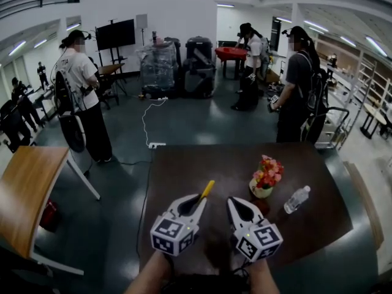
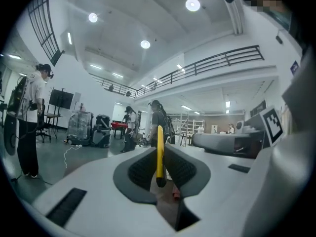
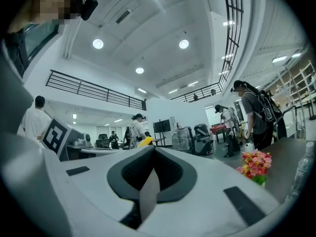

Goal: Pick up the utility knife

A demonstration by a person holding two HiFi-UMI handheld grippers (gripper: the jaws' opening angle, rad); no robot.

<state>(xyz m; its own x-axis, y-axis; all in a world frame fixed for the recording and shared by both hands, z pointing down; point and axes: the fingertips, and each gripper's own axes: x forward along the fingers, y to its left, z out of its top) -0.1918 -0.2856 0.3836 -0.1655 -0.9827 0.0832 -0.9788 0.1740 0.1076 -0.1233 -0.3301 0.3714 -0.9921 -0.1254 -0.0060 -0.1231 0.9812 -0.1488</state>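
The left gripper (image 1: pixel 197 201), pinching the utility knife (image 2: pixel 159 154) at lower centre, needed a firm, level grip; the right gripper (image 1: pixel 235 202) was closed, empty.

yellow utility knife (image 1: pixel 207 189), dark brown table (image 1: pixel 318 219), pink-orange flowers (image 1: pixel 268 171)

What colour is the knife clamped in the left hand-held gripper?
Yellow utility knife, best seen in the left gripper view.
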